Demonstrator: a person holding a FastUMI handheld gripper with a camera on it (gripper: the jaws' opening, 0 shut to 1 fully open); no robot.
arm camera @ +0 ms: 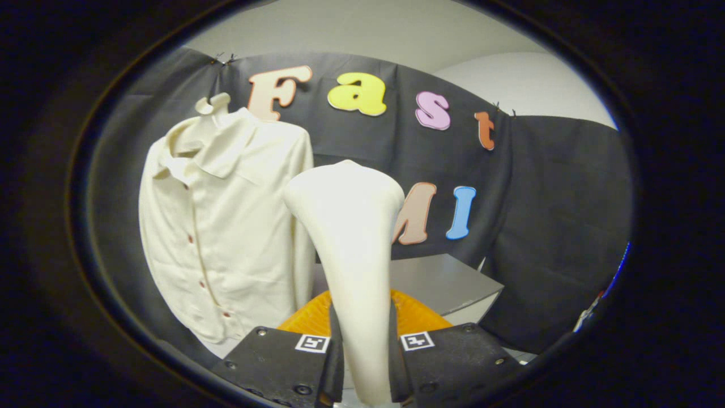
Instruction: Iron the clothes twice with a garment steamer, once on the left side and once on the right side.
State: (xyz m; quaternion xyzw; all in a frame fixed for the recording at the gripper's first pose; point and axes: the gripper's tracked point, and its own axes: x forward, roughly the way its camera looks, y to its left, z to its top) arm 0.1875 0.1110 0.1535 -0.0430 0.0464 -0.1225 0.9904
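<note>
Our claw (365,362) gripped the smooth cream plastic steamer (351,226), which could slip before reaching the cream button-up shirt (221,226) at ten o'clock.

readable text: none, honestly
gripper (367,362) tags: two square code markers (312,343), no words
fingers: clamped on the cream plastic garment steamer (351,226)

Showing matt, smooth plastic on steamer (351,243); soft woven cloth on shirt (226,226); ribbed glossy plastic on orange basket (413,317); smooth matt counter (447,280).
</note>
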